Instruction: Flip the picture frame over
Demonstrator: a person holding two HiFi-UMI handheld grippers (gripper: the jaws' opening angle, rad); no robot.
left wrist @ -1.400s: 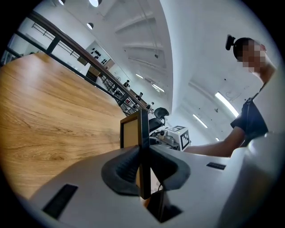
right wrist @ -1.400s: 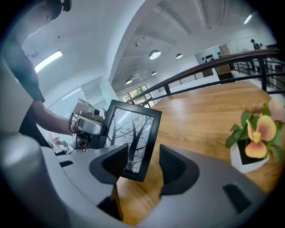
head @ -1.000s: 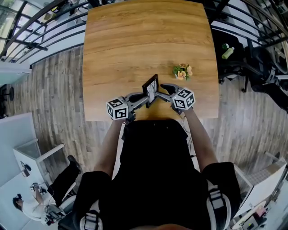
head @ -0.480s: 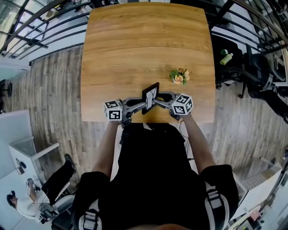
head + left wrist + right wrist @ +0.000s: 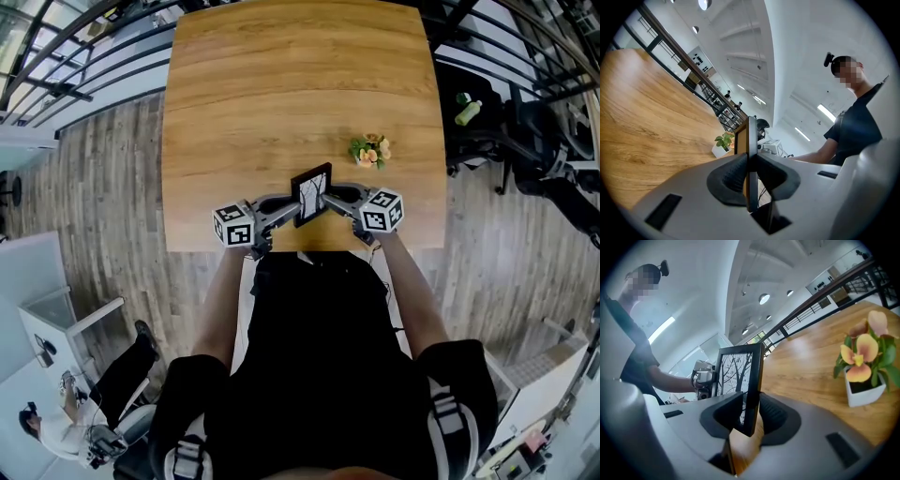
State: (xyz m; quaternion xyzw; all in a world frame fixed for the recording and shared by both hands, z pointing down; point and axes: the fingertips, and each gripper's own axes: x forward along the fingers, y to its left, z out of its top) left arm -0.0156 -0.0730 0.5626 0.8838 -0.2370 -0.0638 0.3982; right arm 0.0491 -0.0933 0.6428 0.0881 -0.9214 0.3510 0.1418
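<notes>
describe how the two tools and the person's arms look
Both the left tool and right tool are pale grey moulded shells with black ribbed pads and a white cube bearing black square markers. The arms are bare below the short sleeves of a black top. The right tool's jaws are closing with the frame between them.

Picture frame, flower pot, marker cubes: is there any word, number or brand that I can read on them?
No readable text anywhere.
Picture frame: only bare black trees.
Flower pot: plain white.
Left marker cube and right marker cube: only black-and-white square patterns.
</notes>
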